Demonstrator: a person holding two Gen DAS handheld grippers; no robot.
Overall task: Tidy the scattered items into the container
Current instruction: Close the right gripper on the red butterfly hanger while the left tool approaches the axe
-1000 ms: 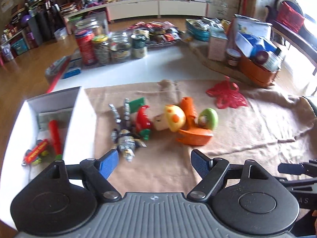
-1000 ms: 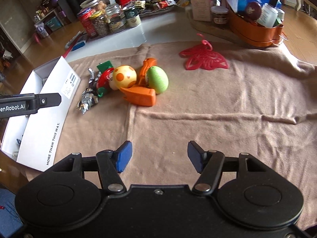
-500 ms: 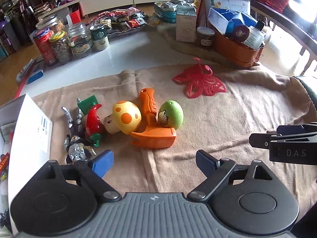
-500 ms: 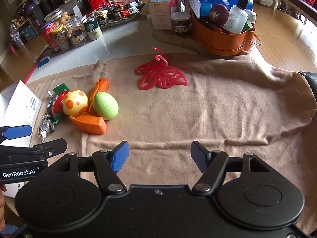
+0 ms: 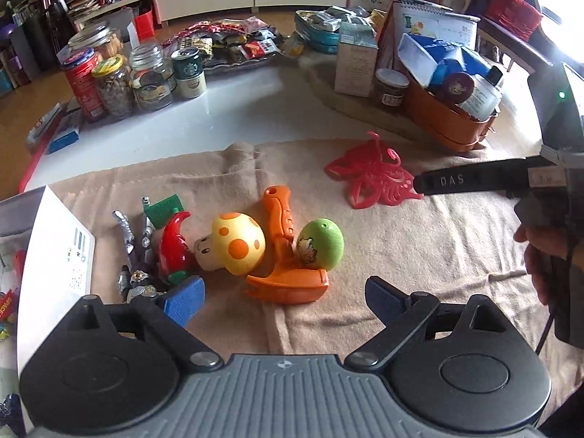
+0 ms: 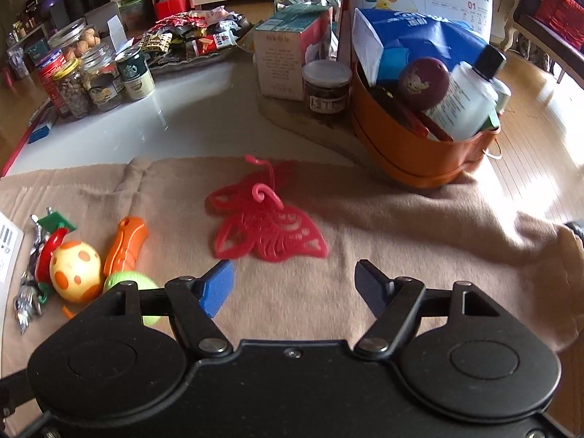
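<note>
Both claws empty, jaws opening: left claw (image 5: 283, 297) had swung off the white box (image 5: 54, 248) toward the toy pile beside it; right claw (image 6: 294, 286) closed in on red butterfly (image 6: 268, 224), well apart from box; next pickups.

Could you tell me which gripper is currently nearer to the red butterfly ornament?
Right. The right gripper hovers just short of the red butterfly ornament, jaws opening, empty. The left gripper sits over the toy pile, farther away.

Ahead of the tongs on the tan cloth (image 5: 419, 248) lie seven loose toys: one spotted mushroom (image 5: 237, 246), one green egg (image 5: 321, 244), one orange hammer (image 5: 284, 255), one red chili (image 5: 174, 244), one green flag (image 5: 164, 210), one silver figure (image 5: 135, 255), and one red butterfly (image 6: 266, 226). To their left is one white box (image 5: 54, 255).
</note>
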